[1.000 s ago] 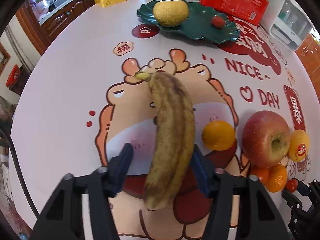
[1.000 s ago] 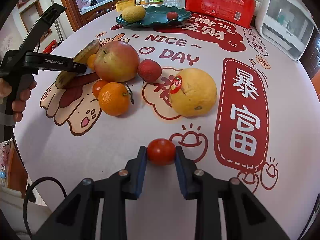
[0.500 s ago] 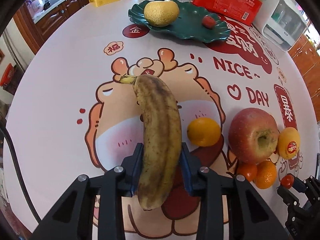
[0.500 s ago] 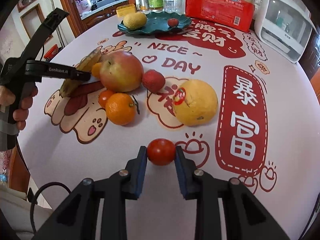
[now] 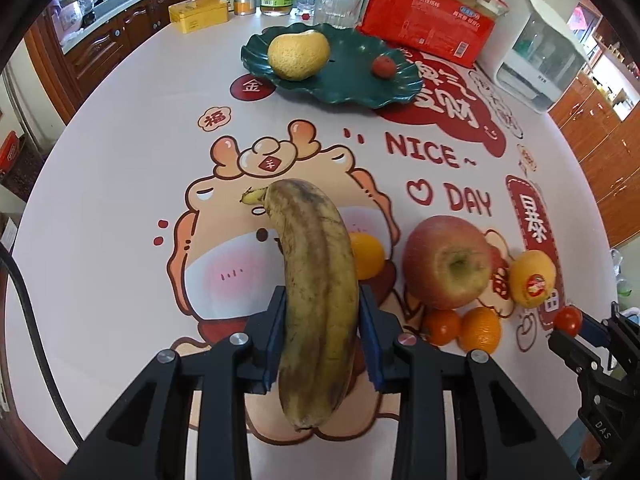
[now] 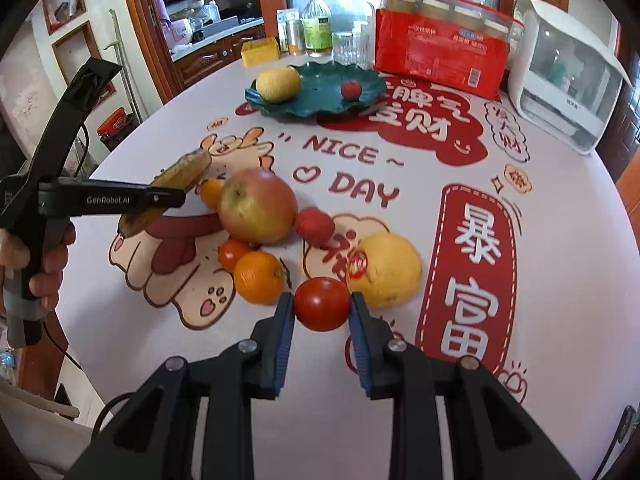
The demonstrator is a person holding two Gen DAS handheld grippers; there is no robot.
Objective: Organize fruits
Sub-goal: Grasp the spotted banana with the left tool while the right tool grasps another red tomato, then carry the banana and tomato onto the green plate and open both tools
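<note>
My left gripper [image 5: 322,332] is shut on a brown-spotted banana [image 5: 316,280] and holds it above the table; it also shows in the right wrist view [image 6: 160,204]. My right gripper [image 6: 322,312] is shut on a small red tomato [image 6: 322,304], lifted off the cloth. A dark green leaf-shaped plate [image 5: 340,80] at the far side holds a yellow citrus [image 5: 298,54] and a small red fruit [image 5: 384,67]. A big apple [image 6: 258,206], oranges [image 6: 258,278], a small tomato [image 6: 233,253], a red lychee-like fruit [image 6: 314,226] and a yellow grapefruit [image 6: 388,270] lie on the cloth.
A red package of jars [image 6: 440,56], a white appliance [image 6: 564,92], bottles and glasses [image 6: 320,28] and a yellow tin [image 6: 260,52] stand behind the plate. The round table's edge [image 6: 120,140] curves along the left.
My left gripper closed on the banana and lifted it. My right gripper raised the tomato and moved it forward toward the fruit pile.
</note>
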